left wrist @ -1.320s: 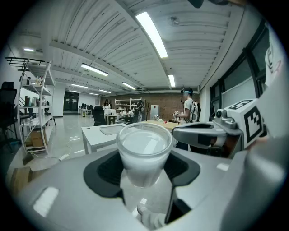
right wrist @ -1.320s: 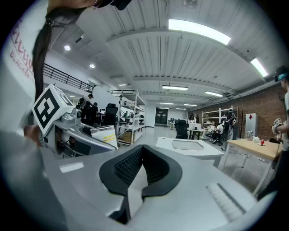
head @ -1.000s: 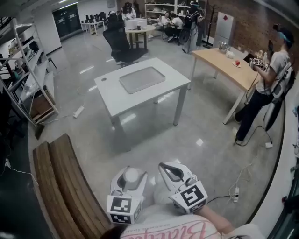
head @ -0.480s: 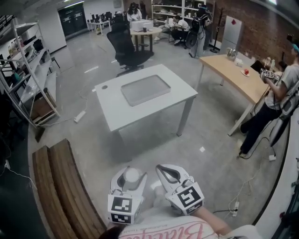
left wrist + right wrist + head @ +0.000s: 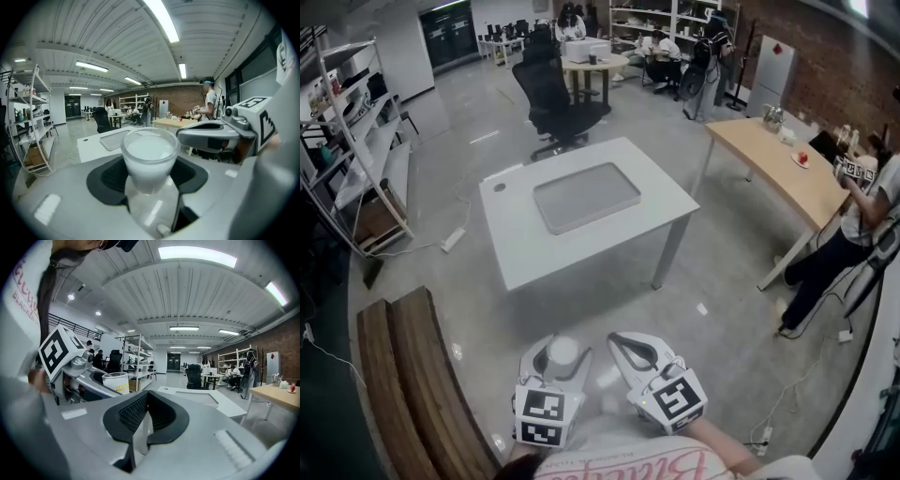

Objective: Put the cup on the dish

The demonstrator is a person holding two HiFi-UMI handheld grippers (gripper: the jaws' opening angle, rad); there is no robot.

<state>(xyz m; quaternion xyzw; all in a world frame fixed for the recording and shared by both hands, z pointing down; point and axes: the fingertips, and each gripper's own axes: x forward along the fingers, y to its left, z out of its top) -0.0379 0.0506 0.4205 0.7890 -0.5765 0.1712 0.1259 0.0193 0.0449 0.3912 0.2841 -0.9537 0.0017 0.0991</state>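
The left gripper (image 5: 561, 356) is clamping the white cup (image 5: 150, 152), well apart from the dish (image 5: 586, 195).
The cup is standing upright between the padded jaws, low in the head view, while the grey rectangular dish is lying at 12 o'clock from it on the white table (image 5: 516, 248). The right gripper (image 5: 146, 414), at 3 o'clock just beside the left one, is keeping its jaws together on nothing. A wooden bench (image 5: 403, 375) is running along at 9 o'clock, and a person (image 5: 853, 225) is standing at 2 o'clock.

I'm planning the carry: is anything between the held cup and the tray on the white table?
Nothing visible: only open floor lies between the cup in the left gripper and the tray.
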